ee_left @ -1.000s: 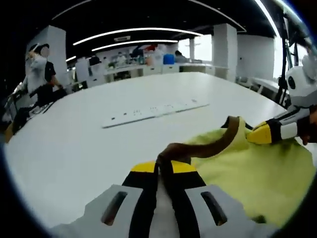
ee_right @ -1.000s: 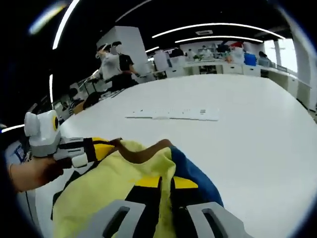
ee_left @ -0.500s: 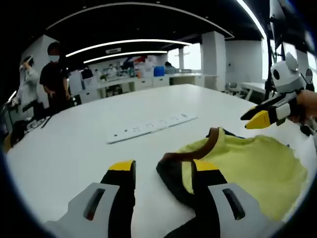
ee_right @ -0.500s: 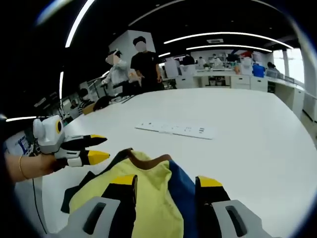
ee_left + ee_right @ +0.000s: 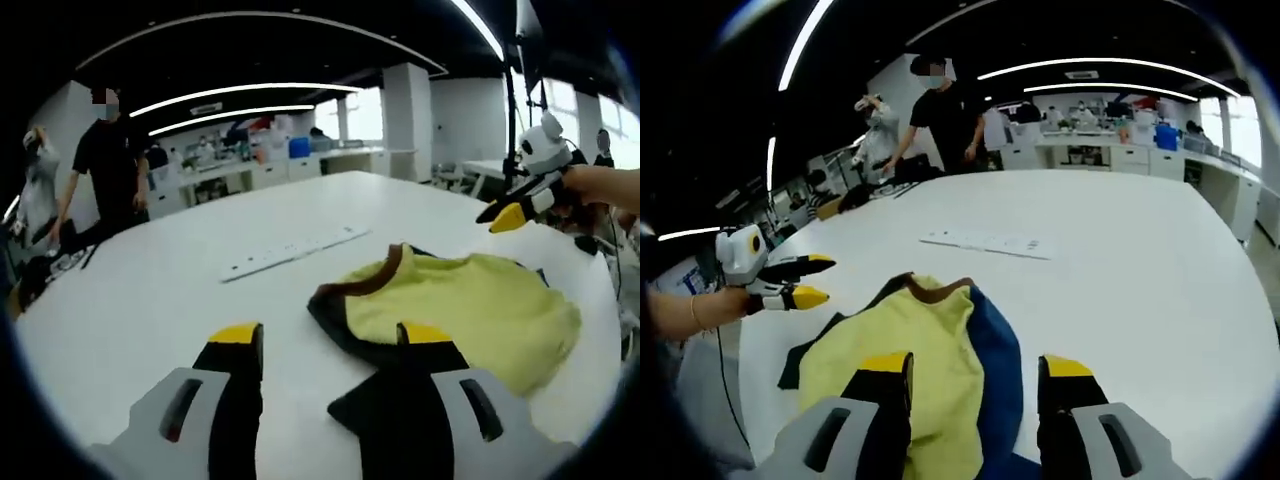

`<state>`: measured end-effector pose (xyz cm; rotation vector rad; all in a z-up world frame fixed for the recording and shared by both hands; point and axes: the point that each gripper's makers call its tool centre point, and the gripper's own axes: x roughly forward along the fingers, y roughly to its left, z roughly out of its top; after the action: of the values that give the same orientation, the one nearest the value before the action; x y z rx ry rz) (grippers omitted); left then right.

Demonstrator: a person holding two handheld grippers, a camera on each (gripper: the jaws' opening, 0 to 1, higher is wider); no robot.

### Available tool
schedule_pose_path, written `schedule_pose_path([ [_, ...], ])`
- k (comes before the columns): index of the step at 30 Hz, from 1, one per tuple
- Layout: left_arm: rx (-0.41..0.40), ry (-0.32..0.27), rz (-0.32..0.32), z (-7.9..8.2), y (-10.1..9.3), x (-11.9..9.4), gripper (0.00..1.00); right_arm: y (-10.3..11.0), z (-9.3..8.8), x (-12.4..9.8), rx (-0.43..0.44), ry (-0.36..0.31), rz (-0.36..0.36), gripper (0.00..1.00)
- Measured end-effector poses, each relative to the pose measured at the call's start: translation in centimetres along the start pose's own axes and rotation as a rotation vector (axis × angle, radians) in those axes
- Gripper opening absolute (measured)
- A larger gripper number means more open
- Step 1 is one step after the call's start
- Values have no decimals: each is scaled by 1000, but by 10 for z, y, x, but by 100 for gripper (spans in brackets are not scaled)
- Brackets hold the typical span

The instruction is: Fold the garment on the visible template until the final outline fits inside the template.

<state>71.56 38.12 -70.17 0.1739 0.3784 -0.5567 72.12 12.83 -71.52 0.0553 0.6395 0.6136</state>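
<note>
A yellow garment (image 5: 470, 305) with a brown collar (image 5: 375, 280) and dark navy edges lies folded flat on the white table (image 5: 150, 300). My left gripper (image 5: 331, 345) hovers open just short of its collar end, nothing between the jaws. In the right gripper view the same garment (image 5: 910, 335) shows a blue side panel (image 5: 992, 340), with a dark flap poking out at its left. My right gripper (image 5: 975, 372) is open above the garment's near edge. The left gripper (image 5: 816, 280) is held open off the garment's left. The right gripper (image 5: 498, 216) is raised beyond the garment's far side.
A long white power strip (image 5: 295, 252) lies on the table past the garment, also the power strip (image 5: 985, 241). People (image 5: 940, 105) stand at the table's far edge, one person (image 5: 112, 165) in black. Desks and shelves line the back of the room.
Both grippers were shut on the garment's collar edge one second ago. They have let go, opened and drawn back and apart. The garment now lies flat.
</note>
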Motion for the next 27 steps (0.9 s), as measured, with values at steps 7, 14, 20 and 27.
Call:
schedule_pose_path([
  [7,18,10,-42,-11,-18,-28,51,7,-29,-24,13,28,11,45],
  [14,-8,33,-88,-25,-44,-45,51,8,-52,-39,27,35,-6,40],
  [20,-36,56,-114,-39,-66,-48,50,14,-73,-50,25,66,-7,34],
  [27,12,114,-107,-56,-84,-43,43,23,-87,-53,40,79,-4,24],
])
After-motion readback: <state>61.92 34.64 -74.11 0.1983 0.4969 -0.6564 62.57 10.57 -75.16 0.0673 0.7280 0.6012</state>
